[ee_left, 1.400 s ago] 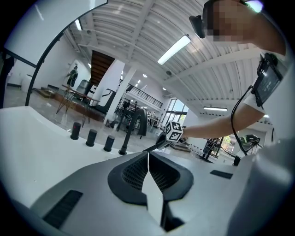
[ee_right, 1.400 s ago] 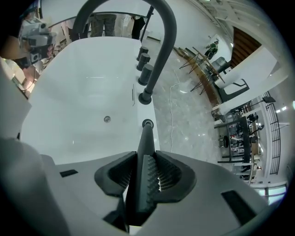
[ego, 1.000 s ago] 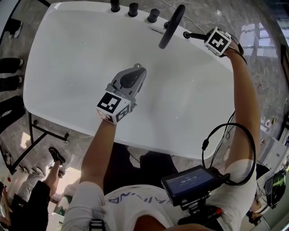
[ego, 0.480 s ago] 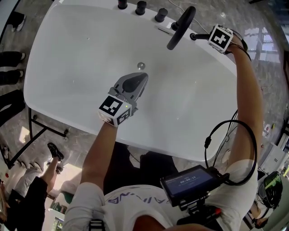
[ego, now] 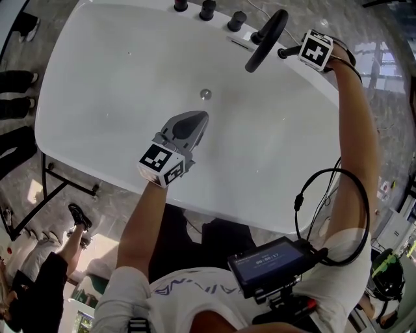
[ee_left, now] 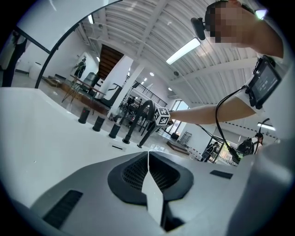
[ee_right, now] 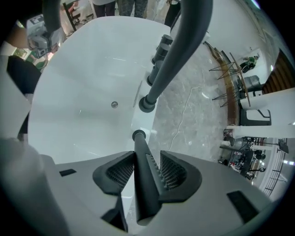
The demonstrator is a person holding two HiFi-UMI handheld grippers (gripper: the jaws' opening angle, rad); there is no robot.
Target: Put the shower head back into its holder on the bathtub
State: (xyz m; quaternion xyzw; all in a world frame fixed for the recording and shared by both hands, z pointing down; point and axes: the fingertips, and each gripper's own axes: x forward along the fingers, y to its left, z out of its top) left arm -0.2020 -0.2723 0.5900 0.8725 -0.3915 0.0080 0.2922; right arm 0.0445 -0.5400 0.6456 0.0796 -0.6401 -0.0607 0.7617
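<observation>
Left tongs (ego: pixel 200 118): together with nothing between them. I have them over the middle of the bathtub (ego: pixel 97 84), nosing toward 1 o'clock. Over the last second they have slid back toward 7 o'clock. The drain (ego: pixel 205 94), hidden under them a second ago, now shows just off their tips at 12 o'clock.
Taps: three black knobs (ego: pixel 208 10) stand on the far rim at 12 o'clock, well apart from either hand.
Spout (ego: pixel 266 38): the black arch on the far rim at 1 o'clock, just right of the knobs.
Shower head (ee_right: pixel 146 182): a slim black wand standing steeply at the rim at 1 o'clock, its lower end at a round black collar.
Holder (ee_right: pixel 138 135): I take that collar for it. The wand's foot has kept its place on the rim across the second, which reads to me as seated.
Right tongs (ee_right: pixel 147 153): they point steeply down along the wand, with its upper end between the pads. The jaws have just been opening and now stand apart around it, a sliver of white showing beside the wand at the tips.
Meaning: I judge the placing done, bar the release. Next I would lift clear without dragging the wand out.
</observation>
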